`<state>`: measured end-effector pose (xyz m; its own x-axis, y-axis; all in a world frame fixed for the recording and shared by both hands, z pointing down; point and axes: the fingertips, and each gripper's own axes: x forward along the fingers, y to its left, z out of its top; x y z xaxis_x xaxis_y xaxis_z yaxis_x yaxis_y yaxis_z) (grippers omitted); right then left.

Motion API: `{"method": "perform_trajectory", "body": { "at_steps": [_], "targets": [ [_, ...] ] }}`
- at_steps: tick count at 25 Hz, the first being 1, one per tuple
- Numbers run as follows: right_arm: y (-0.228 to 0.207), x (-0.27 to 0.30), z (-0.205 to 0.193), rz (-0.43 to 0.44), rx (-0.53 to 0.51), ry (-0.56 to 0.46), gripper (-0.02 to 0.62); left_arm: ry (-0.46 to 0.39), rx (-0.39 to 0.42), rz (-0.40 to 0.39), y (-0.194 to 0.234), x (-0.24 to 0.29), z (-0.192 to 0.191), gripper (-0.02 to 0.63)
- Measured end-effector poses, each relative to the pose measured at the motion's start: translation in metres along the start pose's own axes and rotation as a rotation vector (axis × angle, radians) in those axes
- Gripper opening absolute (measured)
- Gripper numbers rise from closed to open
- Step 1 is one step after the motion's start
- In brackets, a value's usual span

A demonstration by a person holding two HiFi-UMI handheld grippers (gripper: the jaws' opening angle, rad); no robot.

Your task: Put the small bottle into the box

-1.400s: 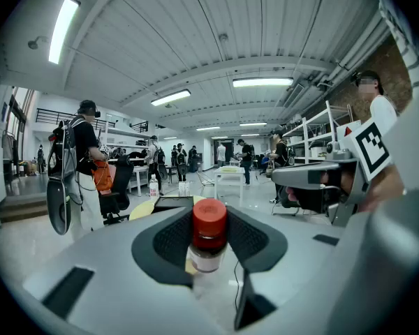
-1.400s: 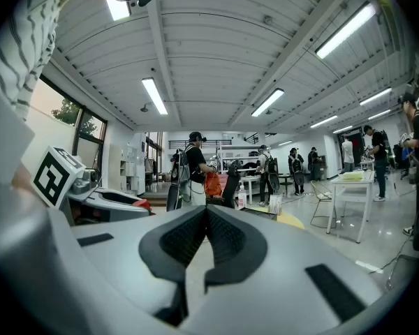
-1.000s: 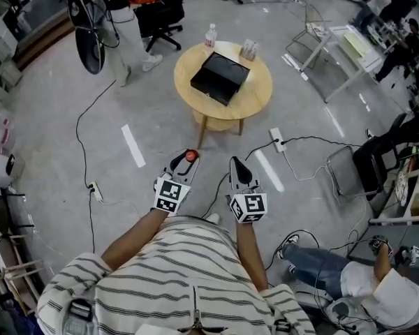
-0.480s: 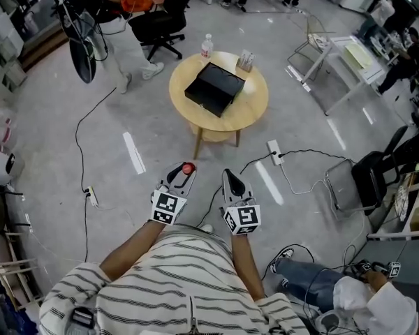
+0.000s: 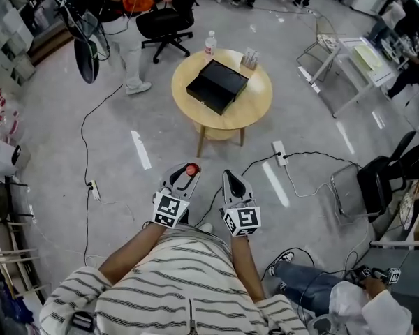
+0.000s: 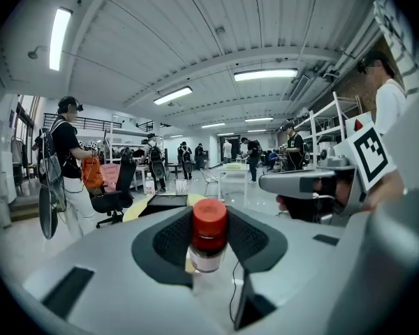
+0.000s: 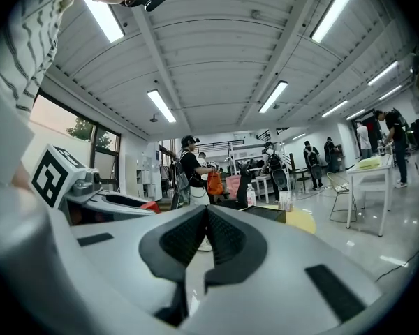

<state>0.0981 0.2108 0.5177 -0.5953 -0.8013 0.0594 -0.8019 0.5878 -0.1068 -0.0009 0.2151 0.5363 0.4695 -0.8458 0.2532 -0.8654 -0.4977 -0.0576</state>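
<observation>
A small clear bottle with a red cap (image 6: 209, 236) stands upright between the black pads of my left gripper (image 6: 209, 239), which is shut on it; its red cap (image 5: 191, 169) shows at the left gripper's (image 5: 184, 179) tips in the head view. My right gripper (image 5: 232, 181) is beside it, jaws shut with the pads (image 7: 220, 239) touching and nothing between them. Both are held over the floor, some way short of a round wooden table (image 5: 255, 100). On that table lies an open black box (image 5: 217, 86).
A water bottle (image 5: 210, 45) and a small clear holder (image 5: 249, 58) stand at the table's far edge. Cables and a power strip (image 5: 280, 152) lie on the floor between me and the table. A person and an office chair (image 5: 164, 23) are behind it, a seated person (image 5: 349, 292) at lower right.
Both grippers have moved a little towards the table, with the bottle still in the left one. The view has shifted slightly and the table sits a bit closer.
</observation>
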Motion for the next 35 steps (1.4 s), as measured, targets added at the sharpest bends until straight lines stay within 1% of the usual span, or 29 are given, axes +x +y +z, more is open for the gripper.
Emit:
{"method": "perform_trajectory", "body": {
  "at_steps": [8,14,19,24,31,35],
  "targets": [
    [-0.019,0.013,-0.002,-0.005,-0.006,0.01,0.012,0.009,-0.016,-0.02,0.001,0.028,-0.005,0.153],
    [-0.032,0.051,-0.006,0.01,-0.018,0.038,0.012,0.007,-0.021,-0.036,0.019,0.057,-0.004,0.153],
    [-0.047,0.099,-0.005,0.015,-0.018,0.054,0.012,0.012,-0.025,-0.041,0.056,0.092,0.002,0.153],
    [-0.058,0.149,0.008,0.009,-0.026,0.057,0.012,0.012,-0.03,-0.052,0.099,0.124,0.014,0.153],
    [-0.074,0.219,0.017,-0.03,-0.007,0.068,0.012,0.019,-0.004,-0.103,0.154,0.167,0.029,0.153],
    [-0.08,0.257,0.019,-0.05,-0.004,0.077,0.012,0.026,-0.011,-0.144,0.183,0.189,0.031,0.153]
  ]
}}
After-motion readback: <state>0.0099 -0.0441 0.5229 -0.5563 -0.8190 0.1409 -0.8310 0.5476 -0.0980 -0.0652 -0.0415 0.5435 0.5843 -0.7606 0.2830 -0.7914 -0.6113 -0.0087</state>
